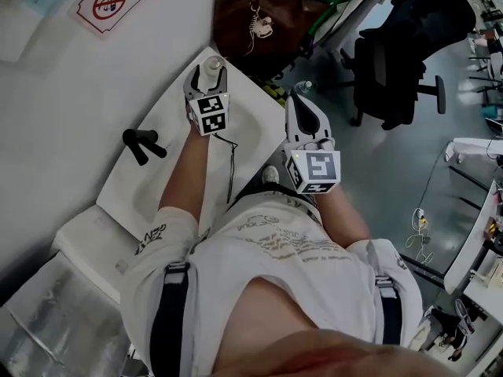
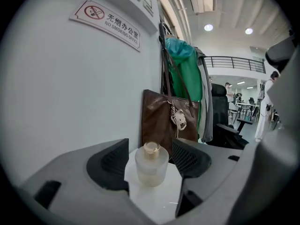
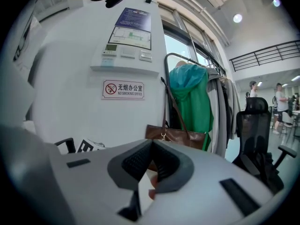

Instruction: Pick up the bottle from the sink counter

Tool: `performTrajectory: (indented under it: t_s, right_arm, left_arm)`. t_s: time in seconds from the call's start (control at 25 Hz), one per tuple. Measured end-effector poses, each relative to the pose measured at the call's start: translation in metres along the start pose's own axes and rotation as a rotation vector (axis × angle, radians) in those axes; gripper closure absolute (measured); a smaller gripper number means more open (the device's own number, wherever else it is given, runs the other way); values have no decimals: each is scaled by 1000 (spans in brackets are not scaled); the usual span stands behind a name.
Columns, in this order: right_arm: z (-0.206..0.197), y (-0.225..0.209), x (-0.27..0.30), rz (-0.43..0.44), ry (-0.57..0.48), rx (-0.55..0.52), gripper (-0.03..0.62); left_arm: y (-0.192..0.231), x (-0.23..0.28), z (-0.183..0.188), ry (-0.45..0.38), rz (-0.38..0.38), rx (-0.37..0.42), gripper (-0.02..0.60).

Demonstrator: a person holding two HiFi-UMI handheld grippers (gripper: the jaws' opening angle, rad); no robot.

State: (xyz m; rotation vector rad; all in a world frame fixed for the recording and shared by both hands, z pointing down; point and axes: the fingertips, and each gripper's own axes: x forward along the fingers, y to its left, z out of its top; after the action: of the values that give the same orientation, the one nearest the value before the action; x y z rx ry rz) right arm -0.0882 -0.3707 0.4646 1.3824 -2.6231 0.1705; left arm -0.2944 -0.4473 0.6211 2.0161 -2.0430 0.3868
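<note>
Frosted bottle (image 2: 151,165); sign (image 2: 107,25) "NO SMOKING OFFICE"

I see the bottle (image 2: 151,165) as frosted, matt glass with a dull gold cap (image 2: 151,147). The sink counter (image 2: 157,200) under it looks smooth, white and slightly glossy. The left gripper (image 2: 150,157) has a matt grey plastic shell, and its pads (image 2: 111,165) are black and ribbed. The brown bag (image 2: 157,118) behind looks like leather with a soft sheen. The green jacket (image 2: 185,74) is cloth.
</note>
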Motion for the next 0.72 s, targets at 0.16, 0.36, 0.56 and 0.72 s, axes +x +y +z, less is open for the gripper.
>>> performTrajectory:
  t_s: [0.16,0.36,0.56,0.72]
  right_arm:
    - [-7,-7,-3,-21,33,16,569]
    - [-12,-12,-8,-32,53,14,569]
    - [-15,-16,-10,-42,63,11,569]
    - [-15,-15,-12,-47,65,5,569]
  left_arm:
    - [-4,17,-16,22,-39,2,255]
    - [0,36,-42,84,-36,-45,241]
    - [-5,49,-57,136,-44,-18,235]
    - [-8,57,-61,164,-50,35,235]
